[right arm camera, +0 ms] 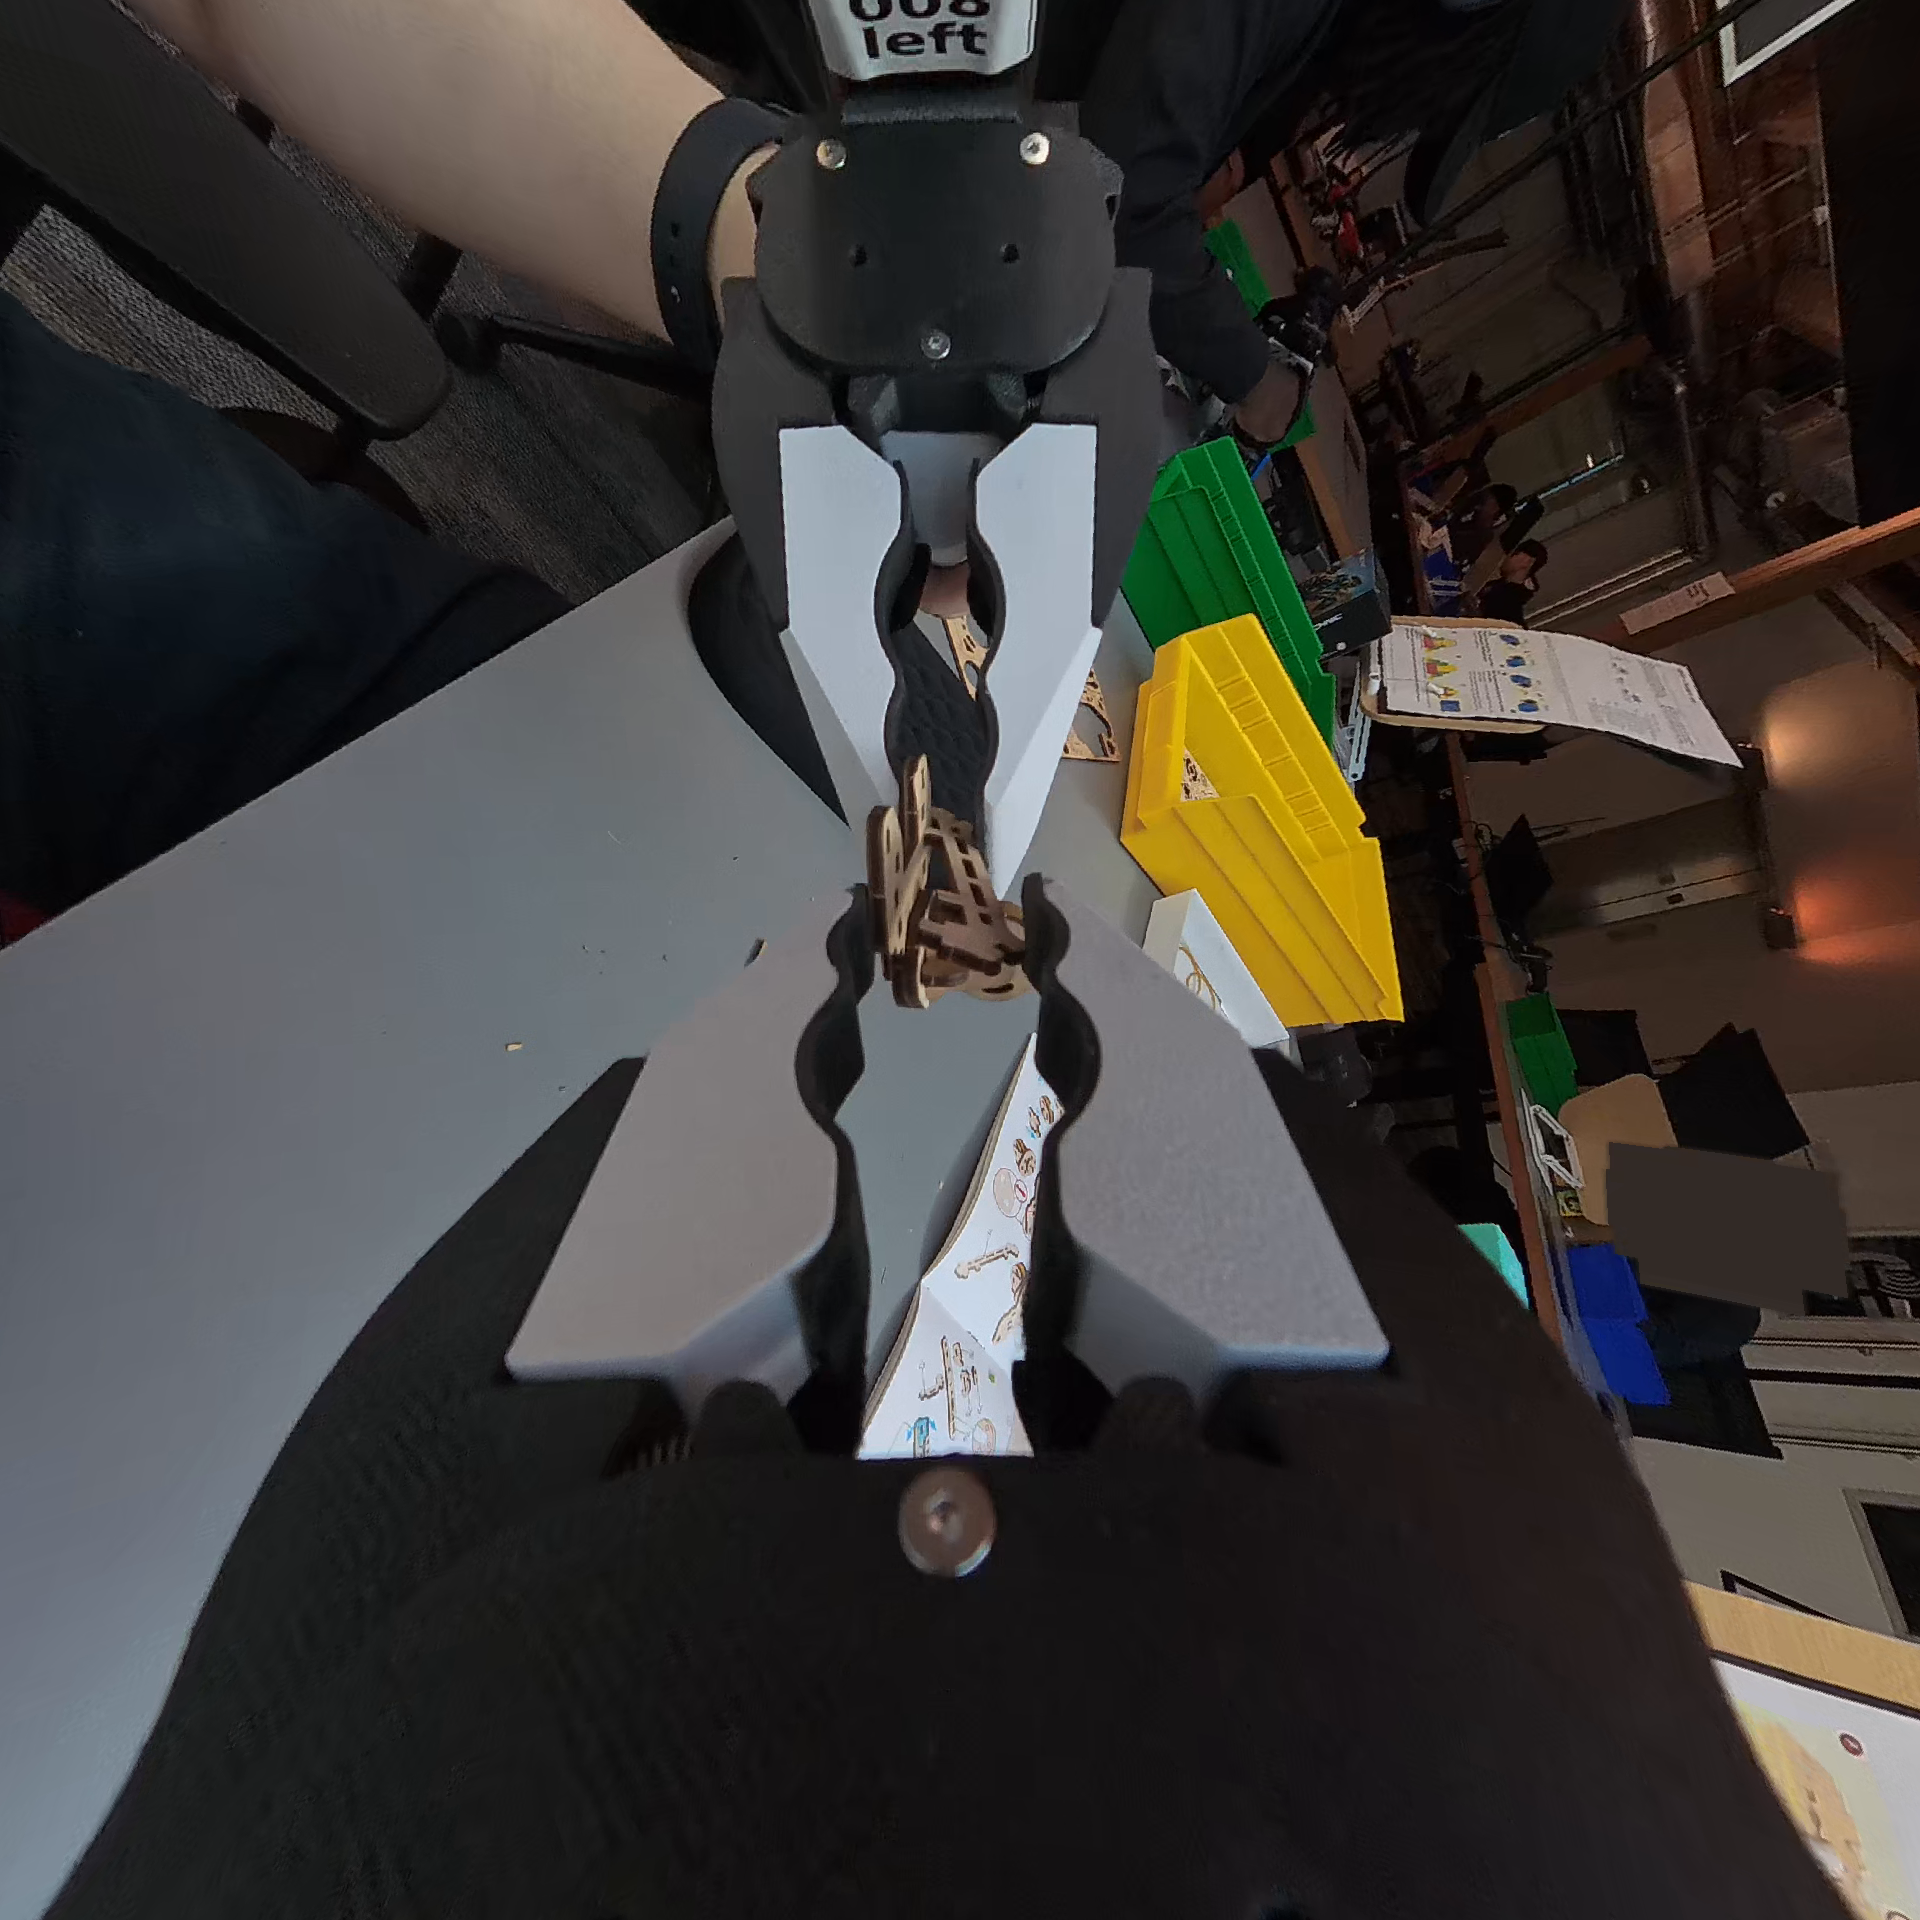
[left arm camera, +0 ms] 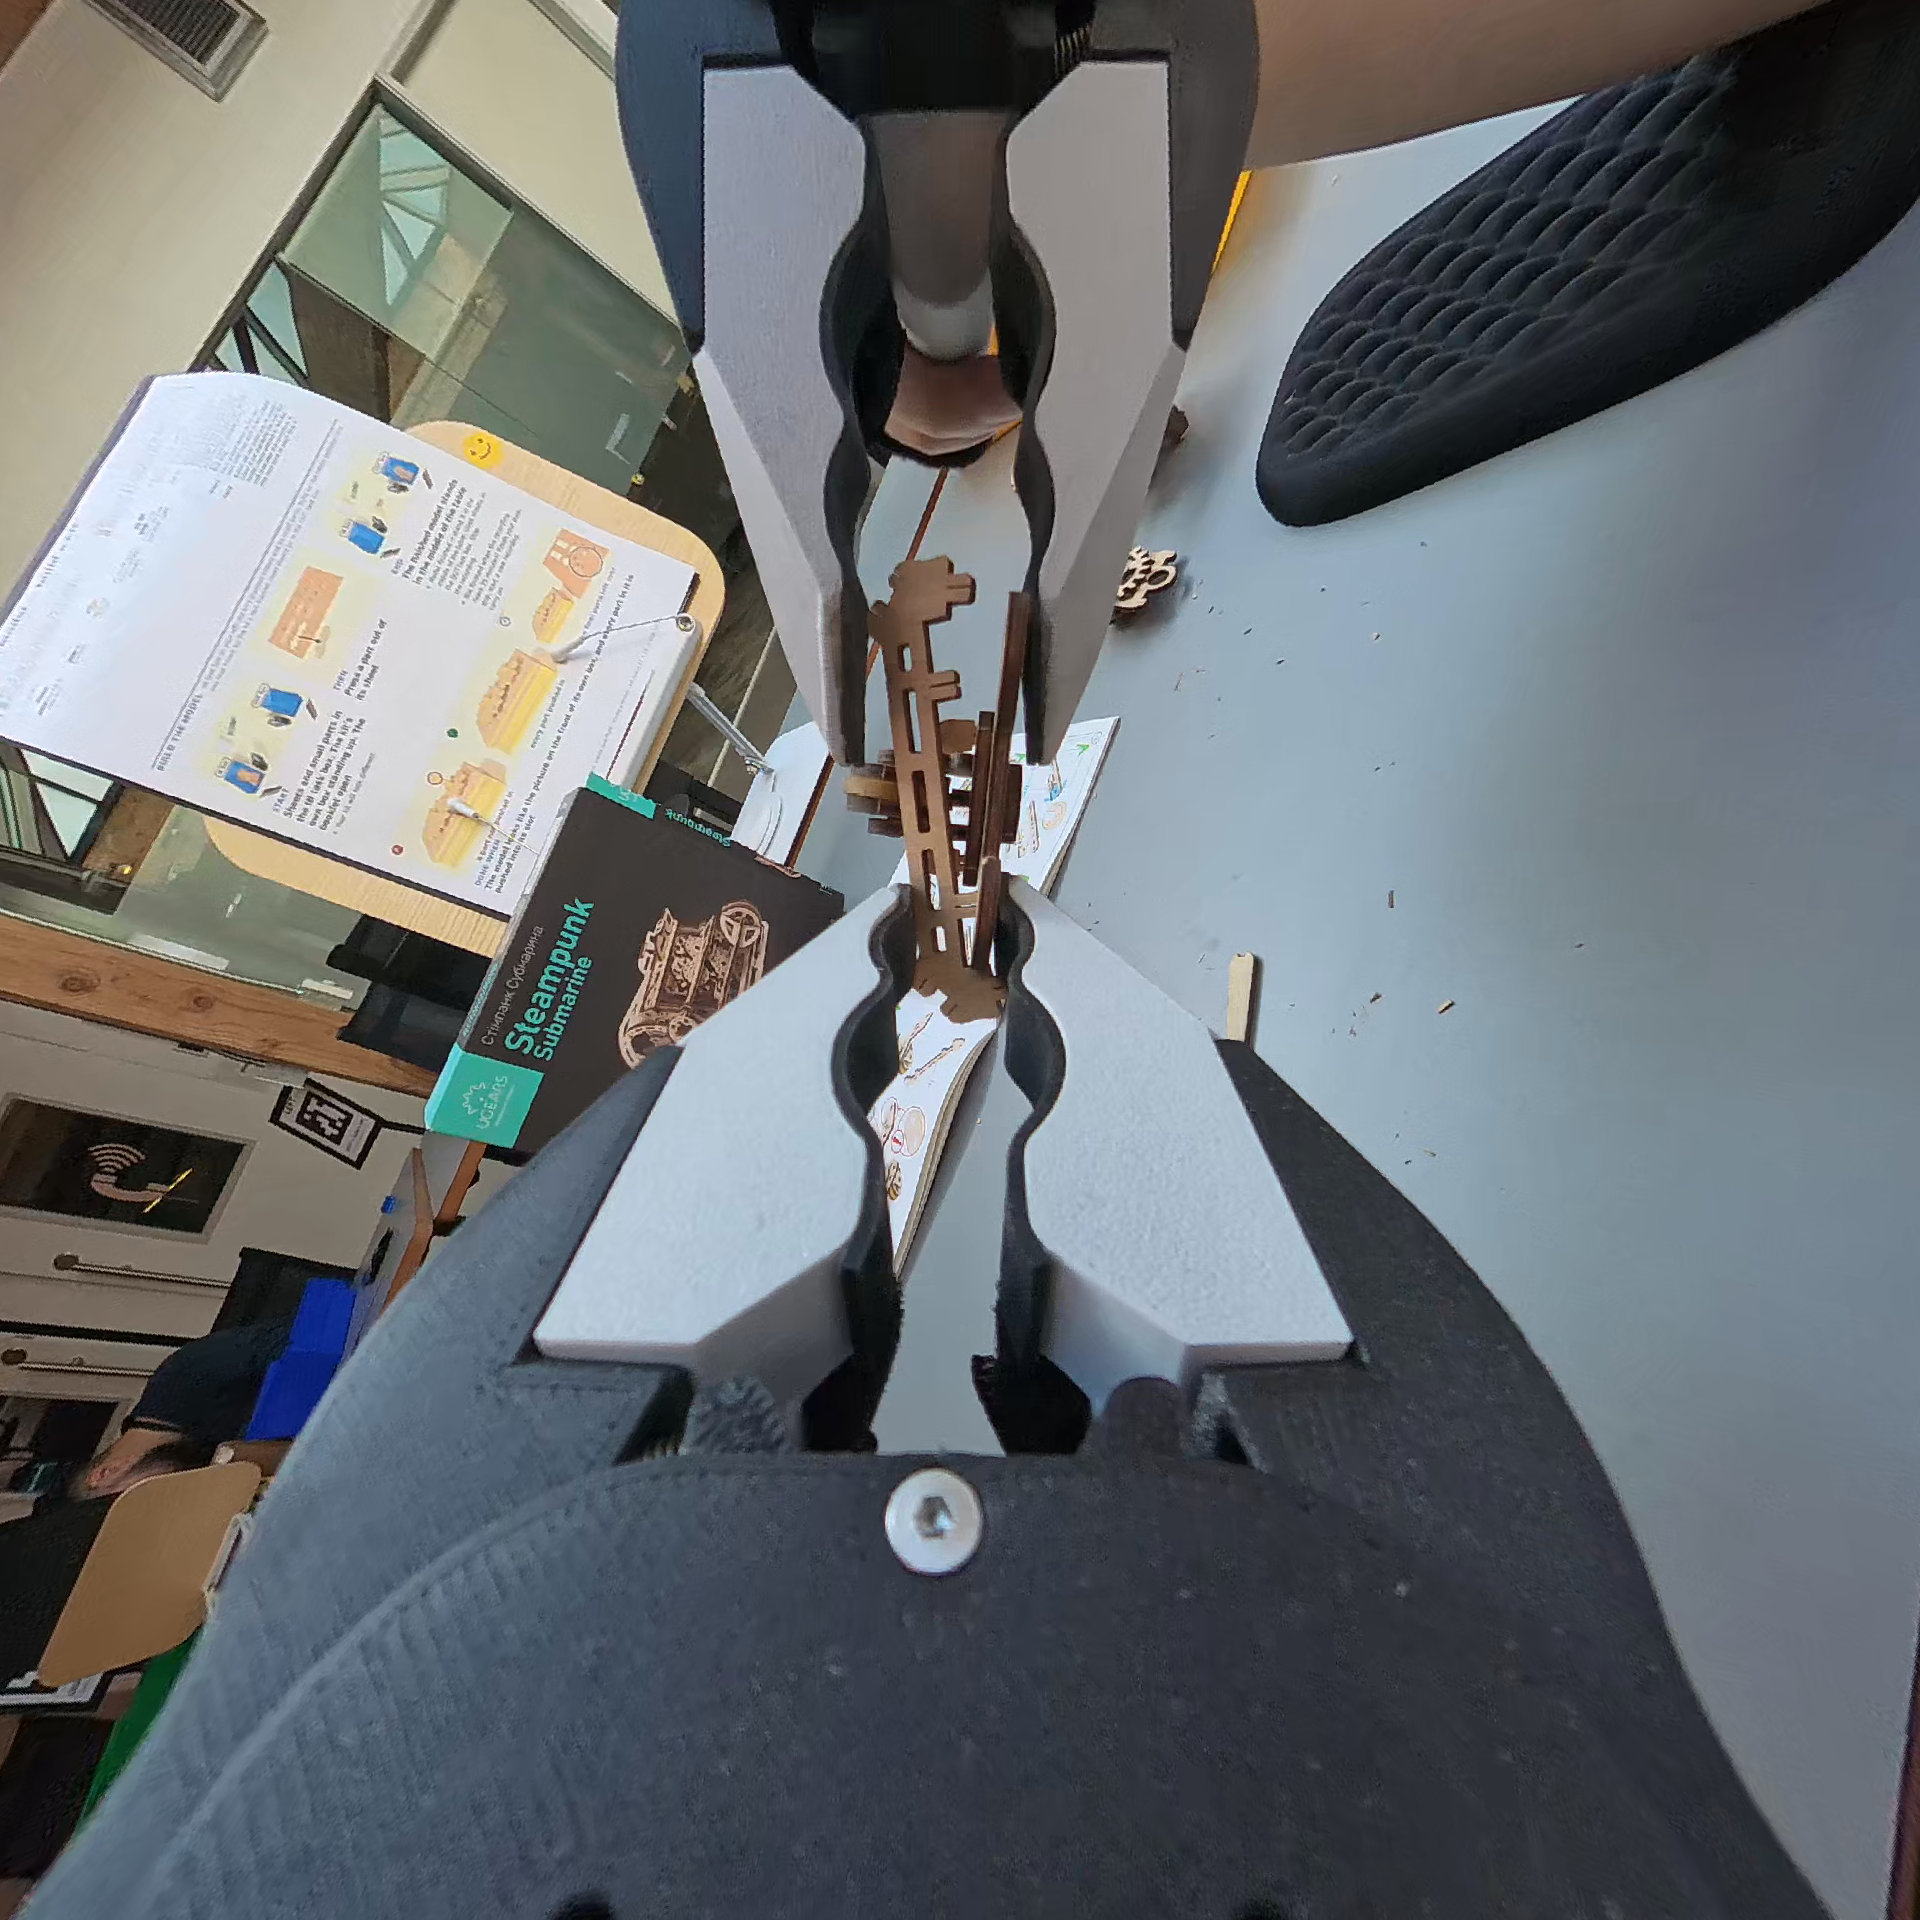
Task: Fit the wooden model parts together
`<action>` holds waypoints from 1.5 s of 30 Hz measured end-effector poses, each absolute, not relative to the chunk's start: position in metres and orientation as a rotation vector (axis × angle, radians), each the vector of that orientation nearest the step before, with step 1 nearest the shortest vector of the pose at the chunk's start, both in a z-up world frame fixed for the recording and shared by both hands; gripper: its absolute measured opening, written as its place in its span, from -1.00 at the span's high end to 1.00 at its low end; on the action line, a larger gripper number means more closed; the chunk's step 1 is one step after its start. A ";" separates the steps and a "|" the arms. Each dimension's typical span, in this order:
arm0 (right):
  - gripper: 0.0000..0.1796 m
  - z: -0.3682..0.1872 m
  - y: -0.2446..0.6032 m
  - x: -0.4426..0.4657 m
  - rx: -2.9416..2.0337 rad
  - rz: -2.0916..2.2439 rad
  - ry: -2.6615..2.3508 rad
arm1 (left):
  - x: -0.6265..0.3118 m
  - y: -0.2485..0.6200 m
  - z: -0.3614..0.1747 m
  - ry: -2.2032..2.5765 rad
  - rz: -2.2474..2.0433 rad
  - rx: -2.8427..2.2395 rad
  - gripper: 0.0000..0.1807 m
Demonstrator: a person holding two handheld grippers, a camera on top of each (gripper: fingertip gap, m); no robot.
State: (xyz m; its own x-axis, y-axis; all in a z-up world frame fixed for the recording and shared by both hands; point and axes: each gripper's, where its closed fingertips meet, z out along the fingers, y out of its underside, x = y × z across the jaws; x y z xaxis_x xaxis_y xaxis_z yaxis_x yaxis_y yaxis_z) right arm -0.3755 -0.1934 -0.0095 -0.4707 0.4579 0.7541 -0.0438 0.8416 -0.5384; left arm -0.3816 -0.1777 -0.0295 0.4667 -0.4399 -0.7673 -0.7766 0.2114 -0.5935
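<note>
Risk: we twist, thin slotted wooden assembly (left arm camera: 940,821) snaps. Left gripper (left arm camera: 951,925) pinching its 6 o'clock end, right gripper (left arm camera: 940,717) pinching 12 o'clock end above table (left arm camera: 1558,831).

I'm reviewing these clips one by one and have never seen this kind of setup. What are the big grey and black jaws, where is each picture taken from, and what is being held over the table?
There is no robot here. A person holds two hand-held grippers, each with a camera looking forward along its jaws.

The left wrist view shows the left gripper at the bottom, with the right gripper facing it from the top. The right wrist view is the reverse: the right gripper is near, the left gripper opposite.

Between them, above the grey table, is a small wooden model of slotted flat pieces. Both grippers are shut on it, one at each end, apparently pressing parts together.

On the table lie an open booklet, a loose wooden part, a black mat, the kit's dark box and yellow bins. An instruction sheet is propped up behind.
</note>
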 end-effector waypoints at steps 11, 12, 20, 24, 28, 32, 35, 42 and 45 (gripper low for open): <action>0.60 -0.036 -0.161 -0.392 -0.513 0.318 -2.044 | -0.403 -0.163 -0.041 1.185 0.622 -1.588 0.87; 0.60 -0.038 -0.160 -0.392 -0.528 0.301 -2.050 | -0.403 -0.163 -0.042 1.185 0.621 -1.596 0.87; 0.69 -0.029 -0.160 -0.392 -0.508 0.296 -2.010 | -0.399 -0.164 -0.036 1.134 0.534 -1.584 0.85; 0.70 -0.024 -0.159 -0.396 -0.482 0.281 -1.957 | -0.401 -0.165 -0.030 1.079 0.494 -1.583 0.84; 0.70 -0.023 -0.159 -0.400 -0.471 0.254 -1.930 | -0.404 -0.166 -0.029 1.111 0.592 -1.558 0.86; 0.65 -0.041 -0.149 -0.403 -0.576 0.166 -1.993 | -0.410 -0.164 -0.038 1.164 0.694 -1.598 0.86; 0.41 -0.054 -0.136 -0.405 -0.653 0.034 -2.016 | -0.414 -0.160 -0.039 1.189 0.809 -1.611 0.86; 0.34 -0.070 -0.125 -0.409 -0.747 -0.126 -2.009 | -0.399 -0.153 -0.039 1.276 0.985 -1.545 0.86; 0.34 -0.070 -0.120 -0.408 -0.750 -0.175 -1.993 | -0.394 -0.151 -0.038 1.281 1.022 -1.507 0.86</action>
State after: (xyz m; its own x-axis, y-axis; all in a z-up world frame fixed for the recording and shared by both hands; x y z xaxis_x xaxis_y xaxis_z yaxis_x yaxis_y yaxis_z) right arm -0.4077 -0.1201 -0.0697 -0.3466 0.4340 0.8316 0.5720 0.8004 -0.1793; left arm -0.3942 -0.1508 -0.0376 0.1279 -0.2629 -0.9563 -0.9908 -0.0772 -0.1113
